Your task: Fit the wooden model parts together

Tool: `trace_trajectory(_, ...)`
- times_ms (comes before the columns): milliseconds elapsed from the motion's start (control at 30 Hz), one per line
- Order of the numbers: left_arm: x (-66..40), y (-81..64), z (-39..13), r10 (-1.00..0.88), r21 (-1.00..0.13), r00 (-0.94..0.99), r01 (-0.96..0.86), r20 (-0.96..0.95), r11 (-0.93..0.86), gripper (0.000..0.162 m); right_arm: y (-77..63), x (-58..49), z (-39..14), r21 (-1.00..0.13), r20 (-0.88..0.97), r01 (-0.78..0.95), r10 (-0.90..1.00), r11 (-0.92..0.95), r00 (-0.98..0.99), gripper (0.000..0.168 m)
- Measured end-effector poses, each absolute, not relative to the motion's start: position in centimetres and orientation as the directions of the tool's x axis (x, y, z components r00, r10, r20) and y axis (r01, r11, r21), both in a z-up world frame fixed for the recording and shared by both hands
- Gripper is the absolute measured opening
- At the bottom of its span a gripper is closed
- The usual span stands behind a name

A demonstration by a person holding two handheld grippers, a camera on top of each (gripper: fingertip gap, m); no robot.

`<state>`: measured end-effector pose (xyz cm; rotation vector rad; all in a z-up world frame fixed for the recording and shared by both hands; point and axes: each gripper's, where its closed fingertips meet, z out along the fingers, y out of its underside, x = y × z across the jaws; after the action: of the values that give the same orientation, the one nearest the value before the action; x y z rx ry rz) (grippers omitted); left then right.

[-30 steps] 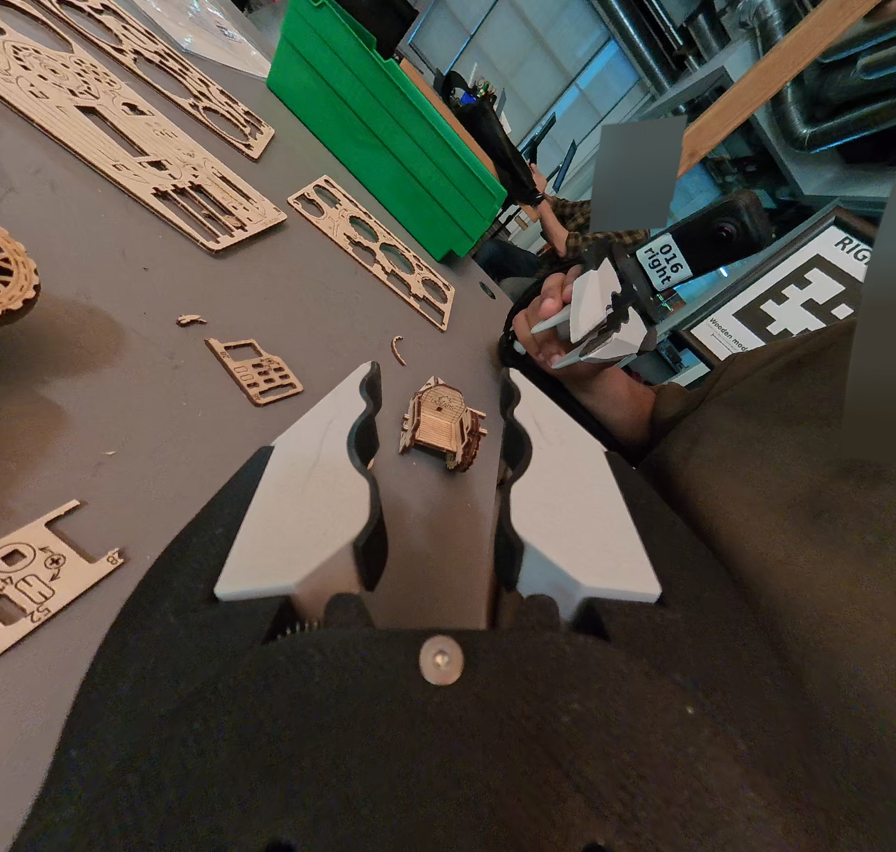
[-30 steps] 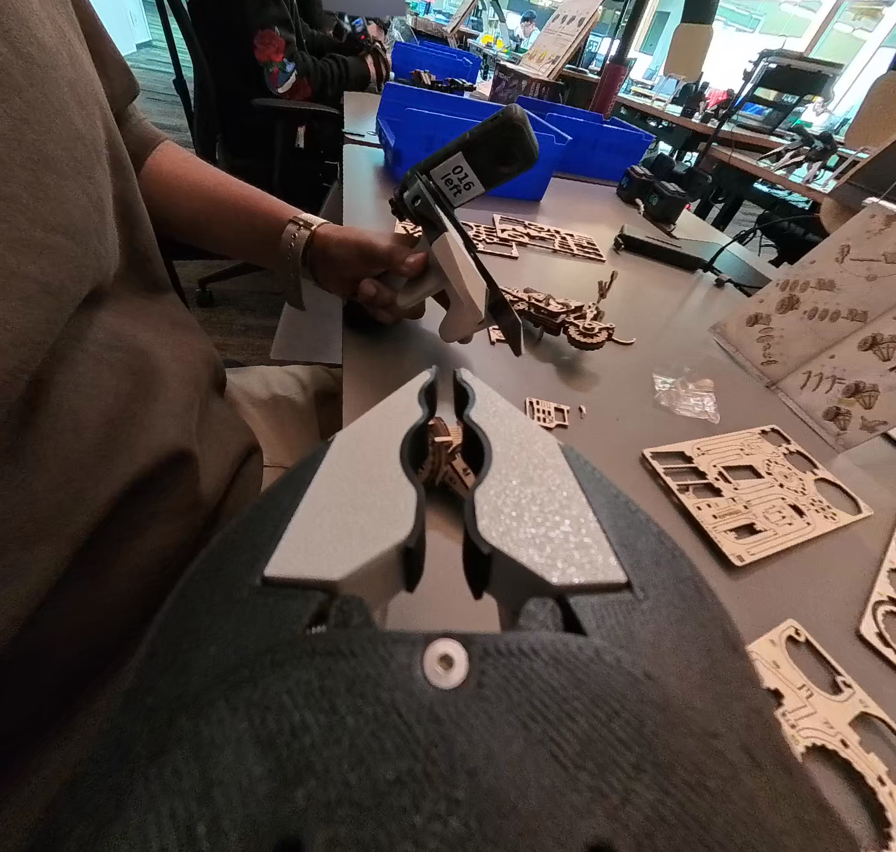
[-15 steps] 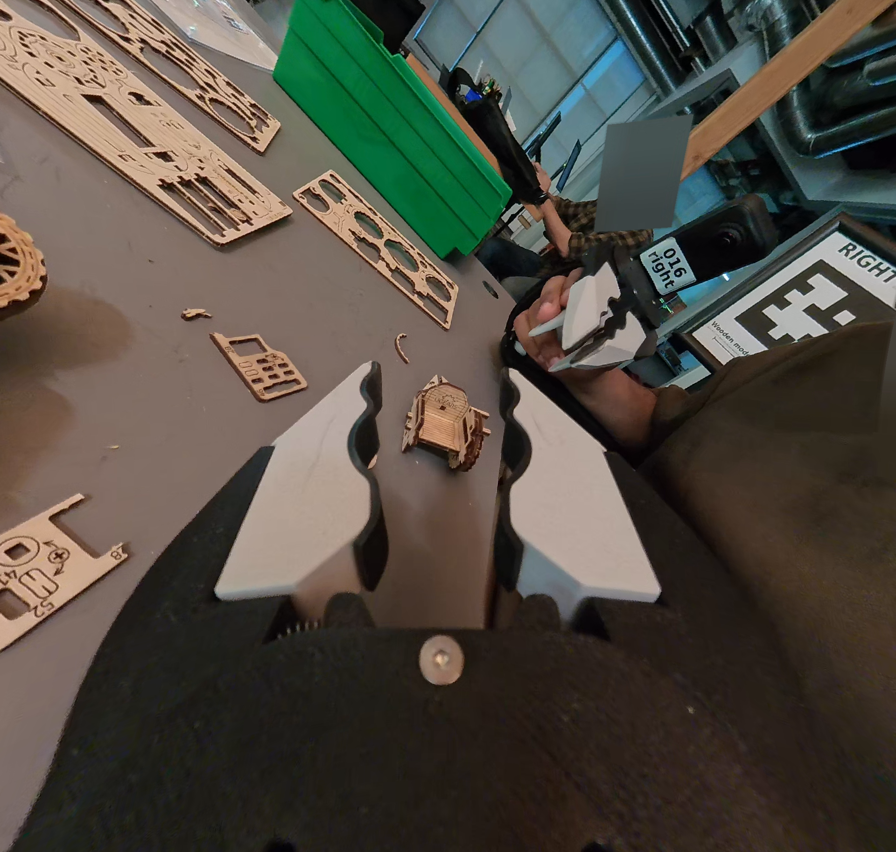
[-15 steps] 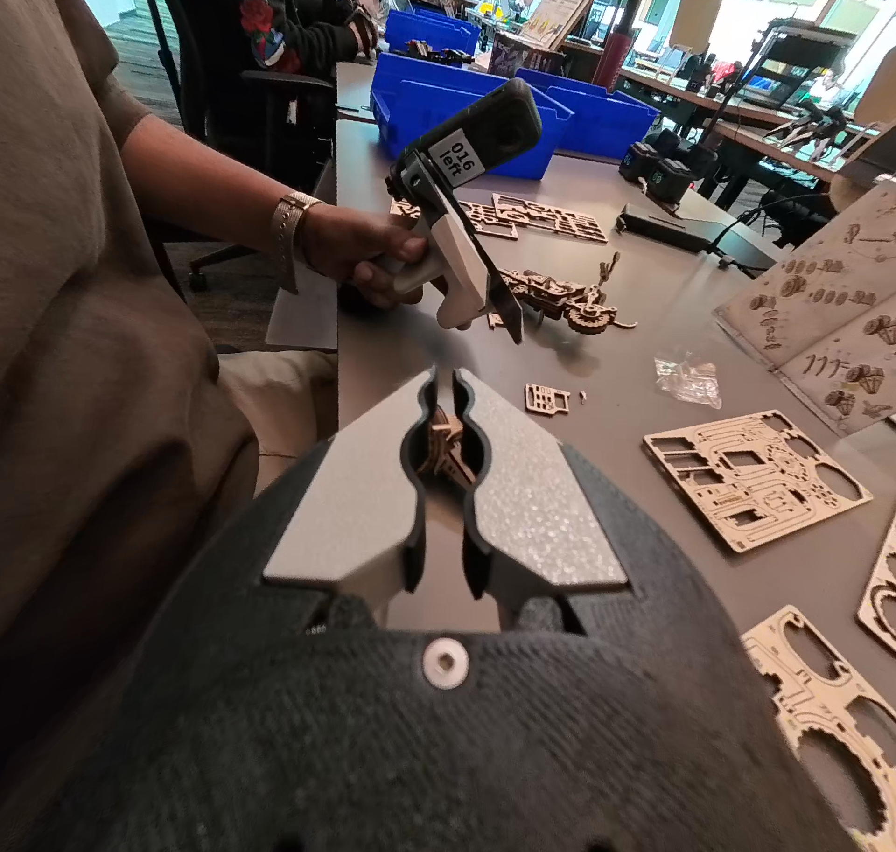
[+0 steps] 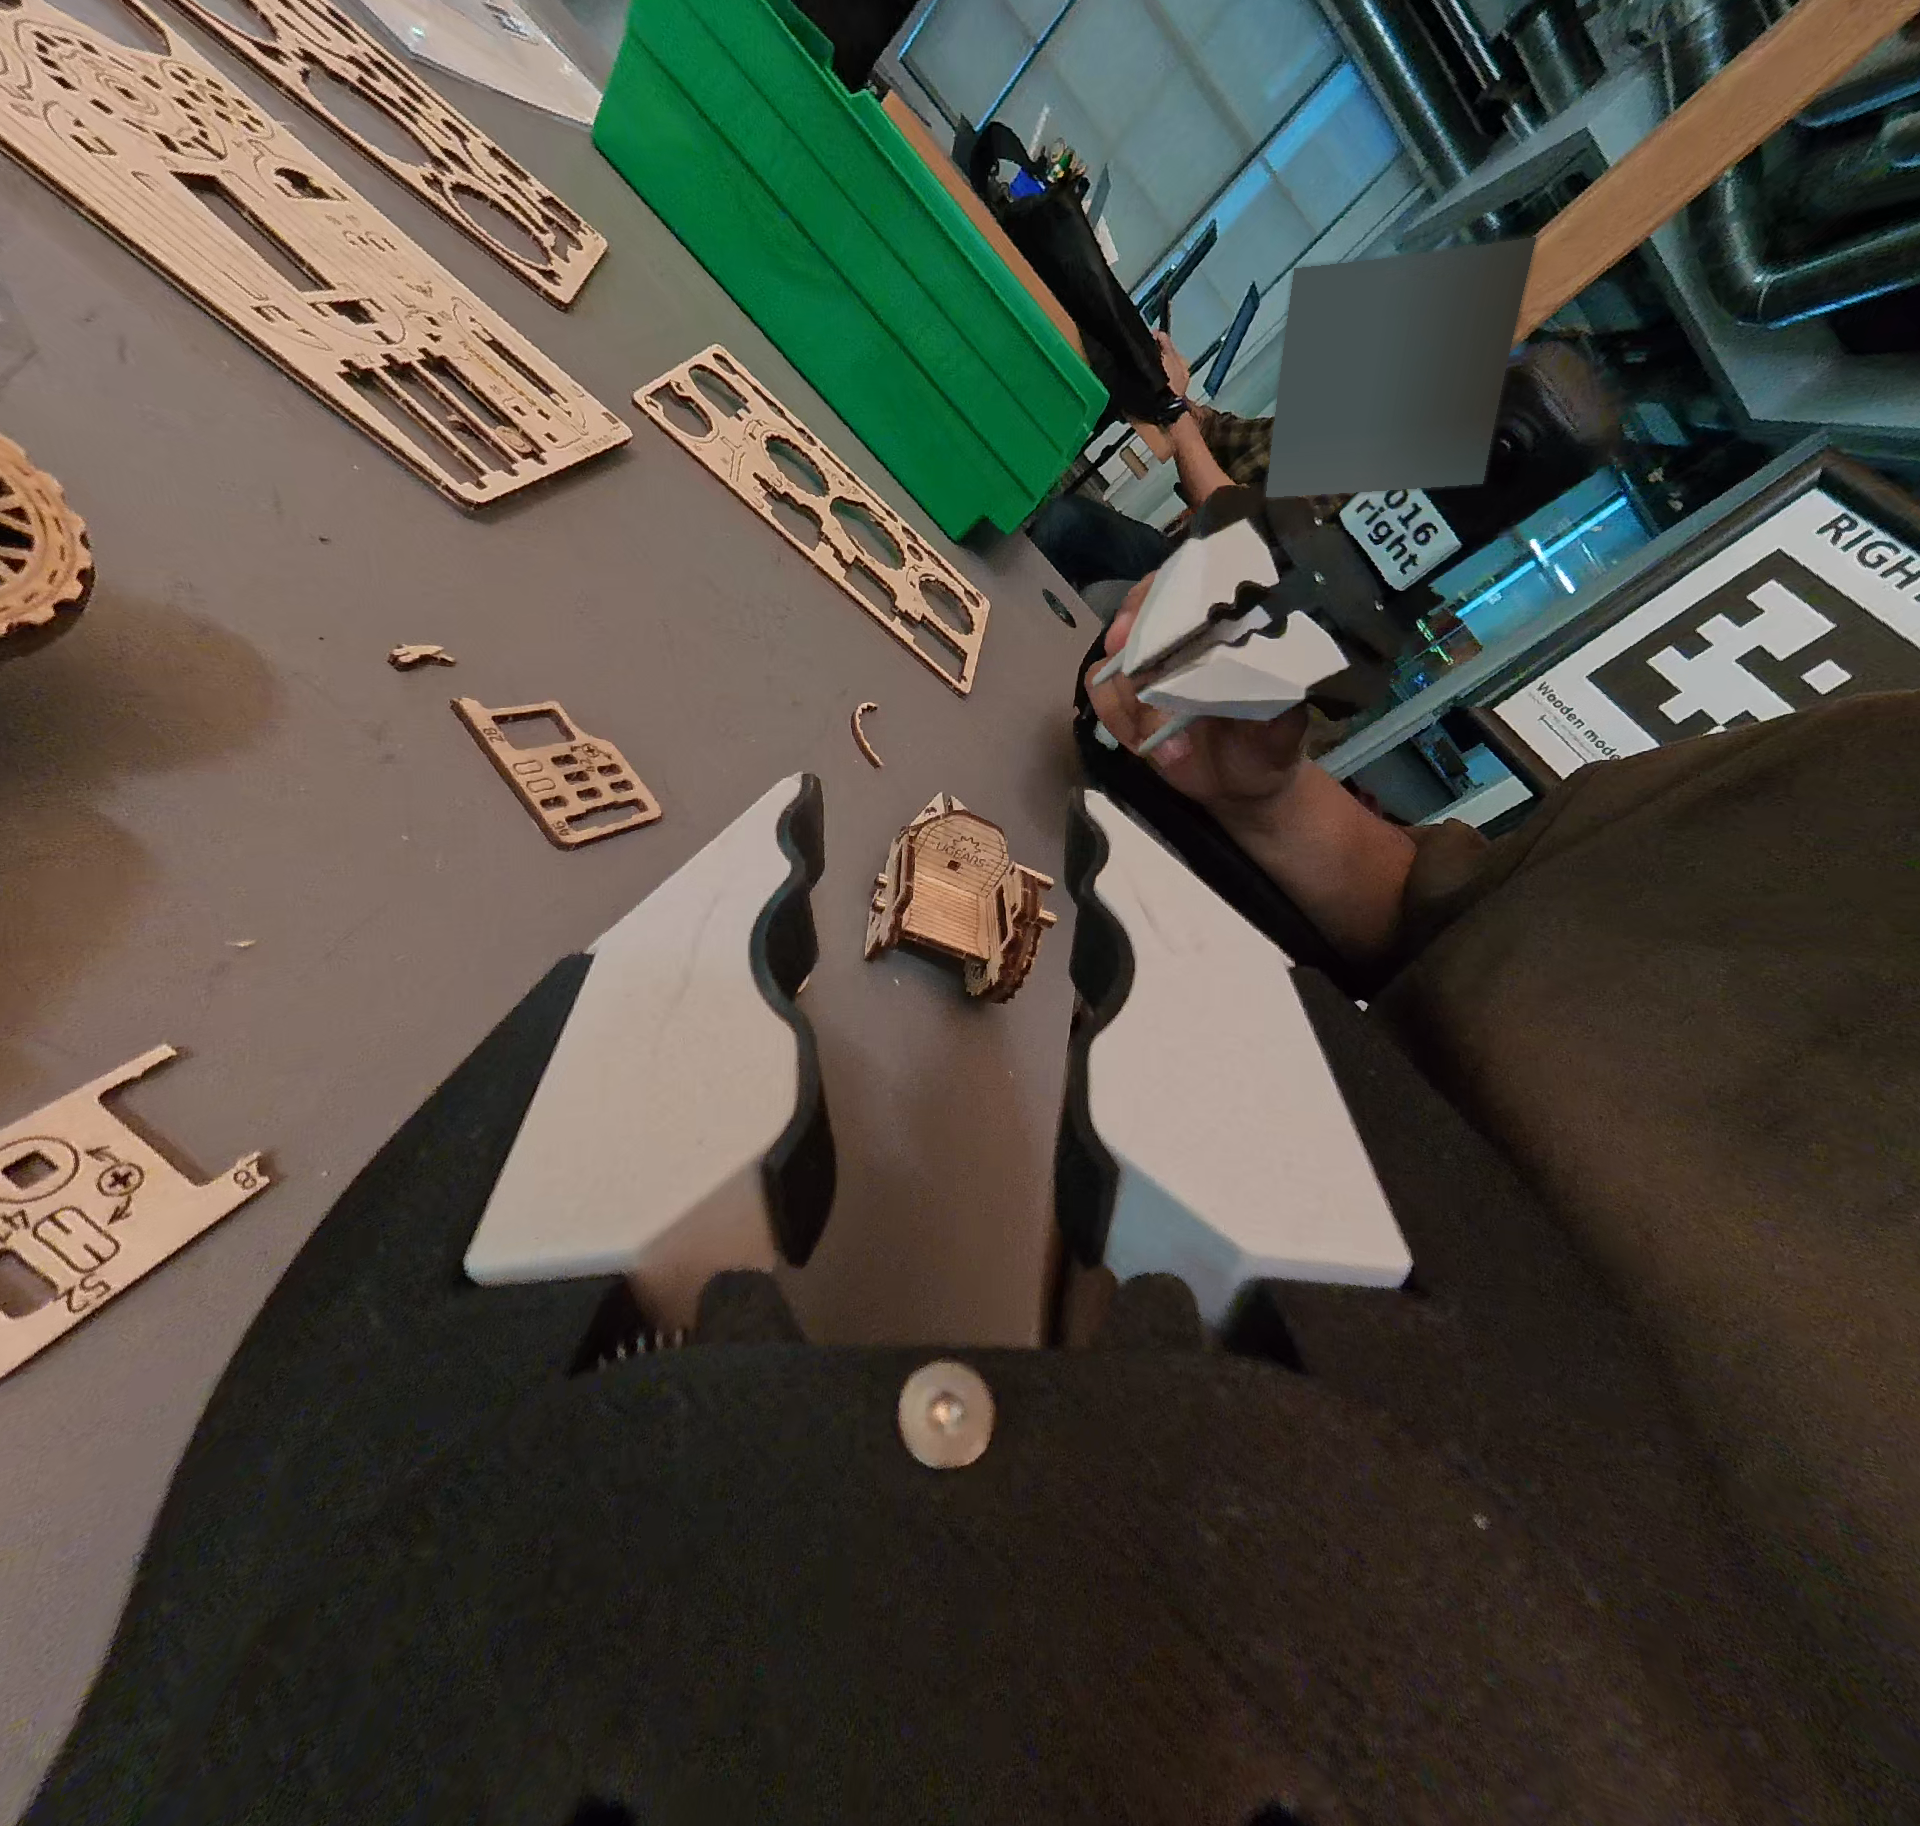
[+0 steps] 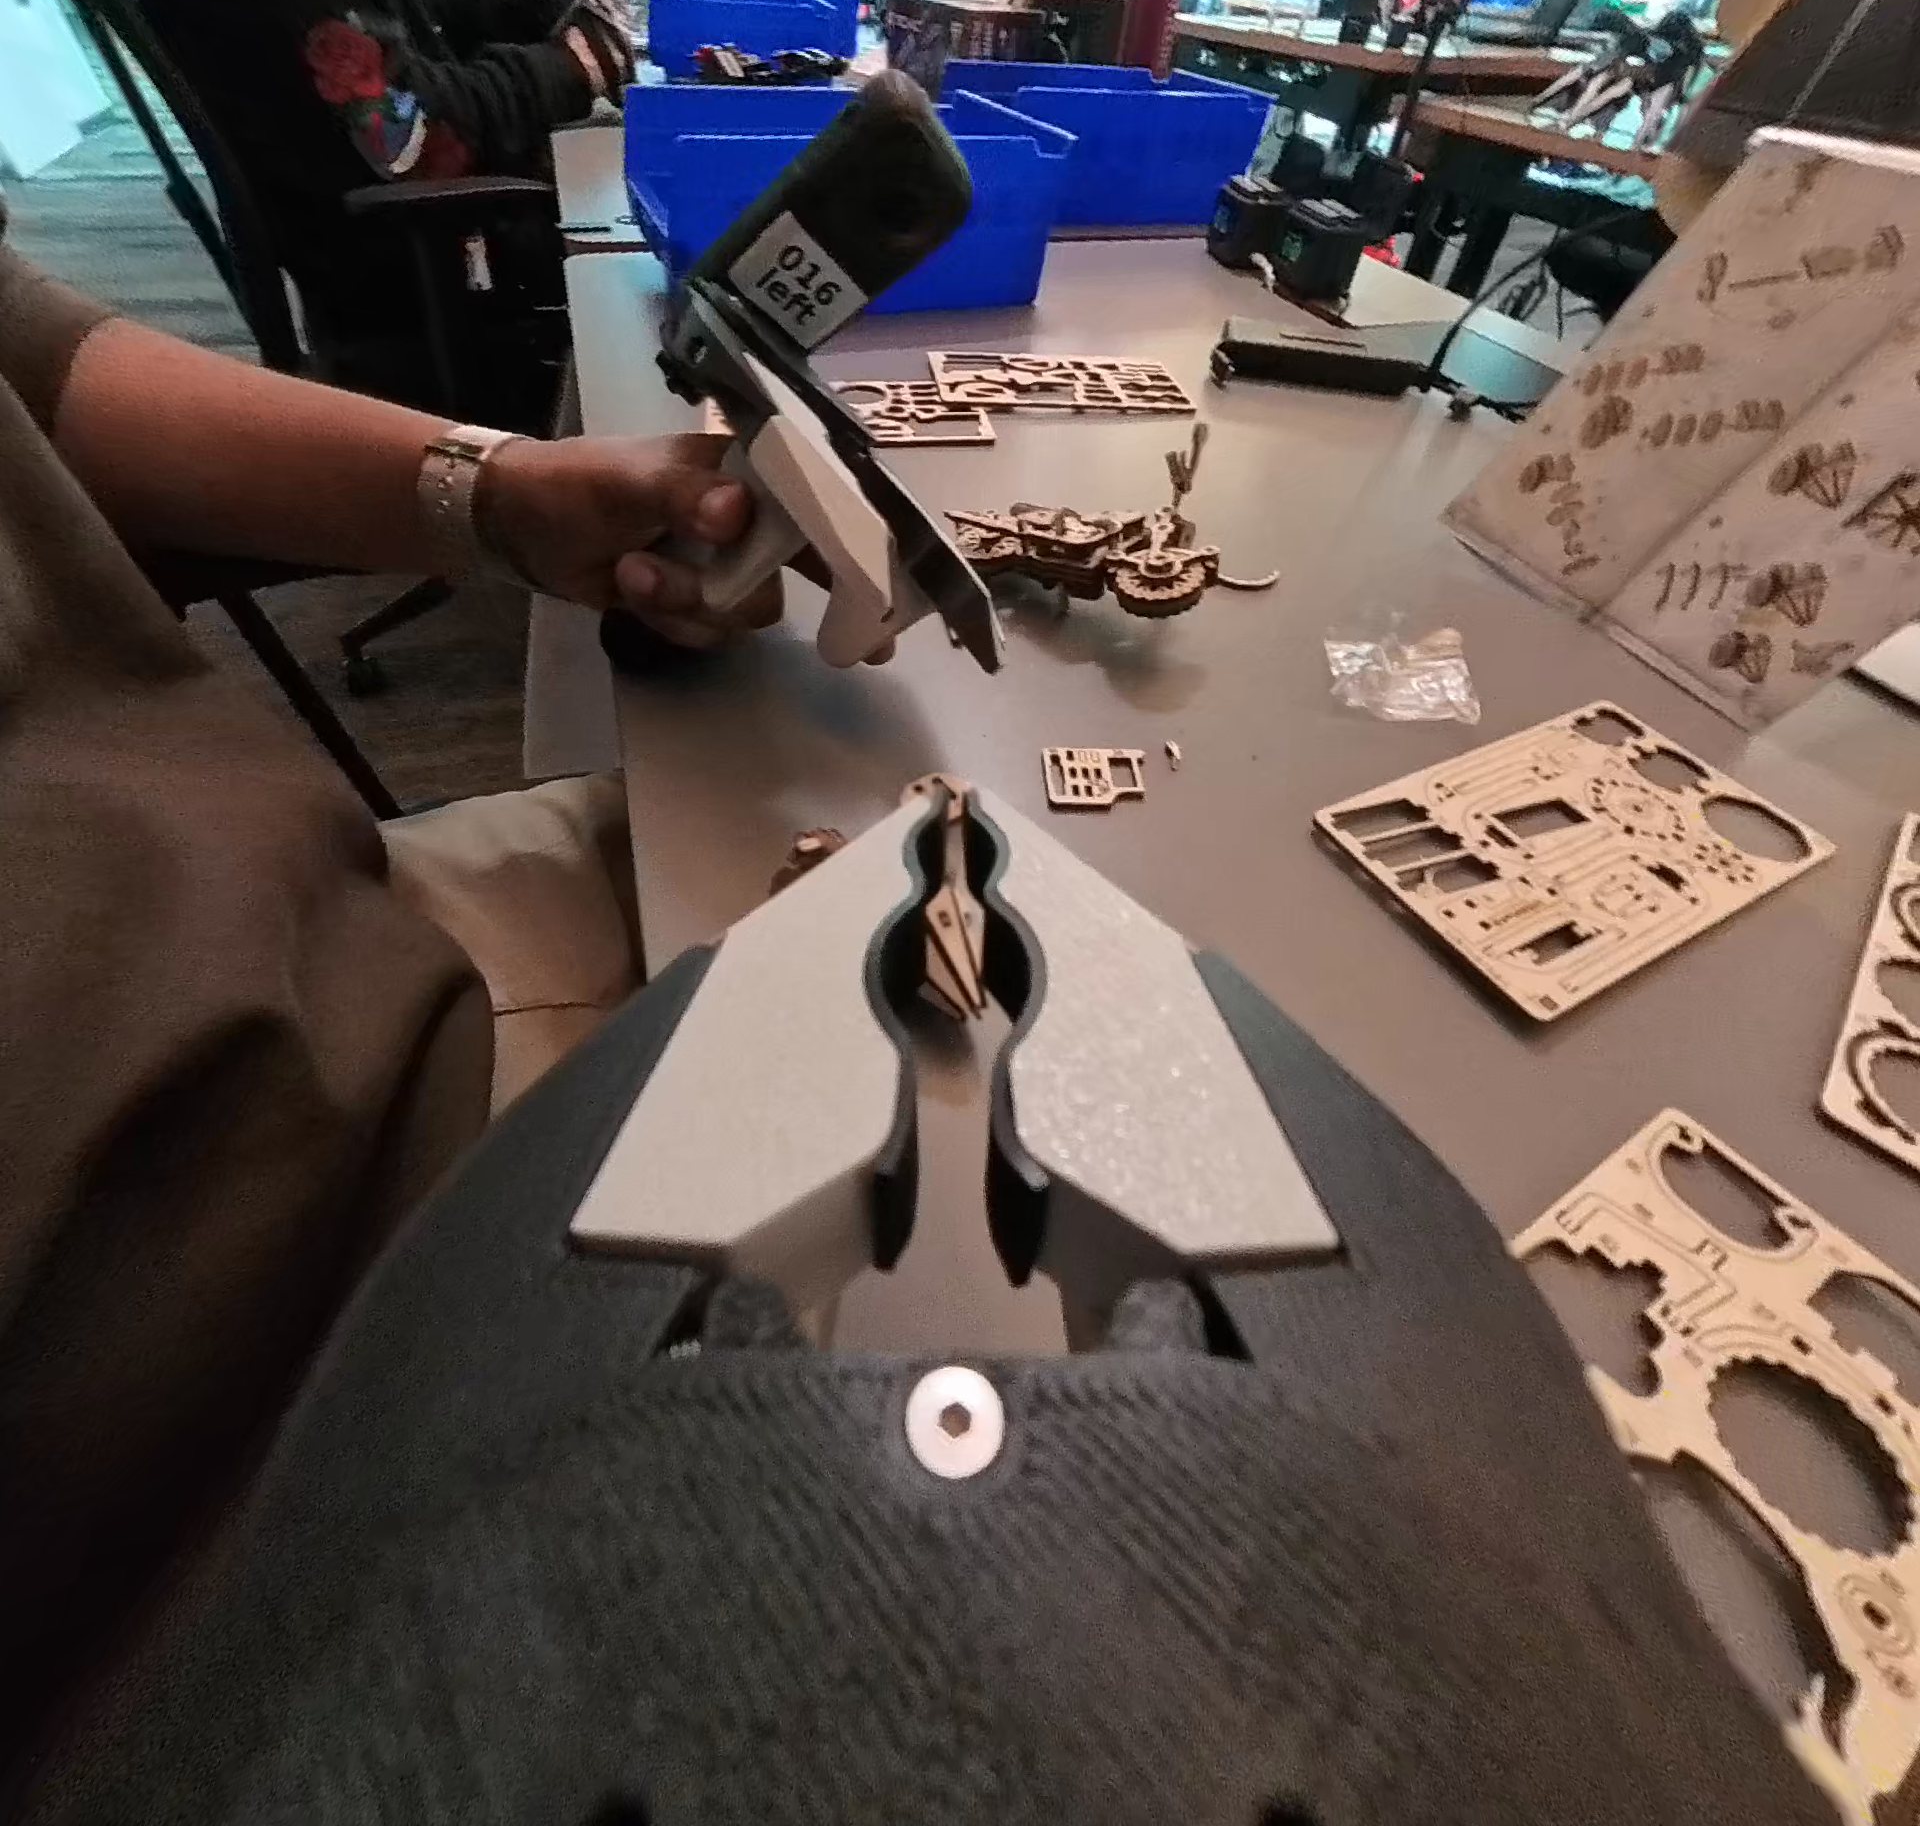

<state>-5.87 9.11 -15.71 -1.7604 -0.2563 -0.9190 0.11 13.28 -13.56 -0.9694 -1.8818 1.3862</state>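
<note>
Wooden sub-assembly [image 5: 958, 906] rests on the grey surface [image 5: 364, 841] between the spread, empty left tongs [image 5: 940, 820], ready for seizing; right tongs [image 6: 948, 820] pinch a thin wooden part [image 6: 951, 929] edge-on, probably for insertion.

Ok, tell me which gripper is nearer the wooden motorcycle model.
Left. The left gripper hovers open just beside one end of the wooden motorcycle model. The right gripper, shut on a flat wooden part, is back near the table edge.
</note>
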Motion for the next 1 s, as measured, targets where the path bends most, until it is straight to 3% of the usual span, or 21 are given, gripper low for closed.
trace_trajectory(267, -5.93, 9.16, -15.81, -0.252, -0.709, 0.674, 0.581, 0.694, -0.399, 0.044, 14.47, -0.20, -13.59, -0.965, -0.044, 0.245, 0.854, 0.098, -0.518, 0.001)
trace_trajectory(1000, -5.91, 9.18, -15.93, -0.246, -0.703, 0.671, 0.585, 0.700, -0.405, 0.044, 14.25, -0.34, -14.29, -0.954, -0.052, 0.280, 0.853, 0.112, -0.520, 0.002)
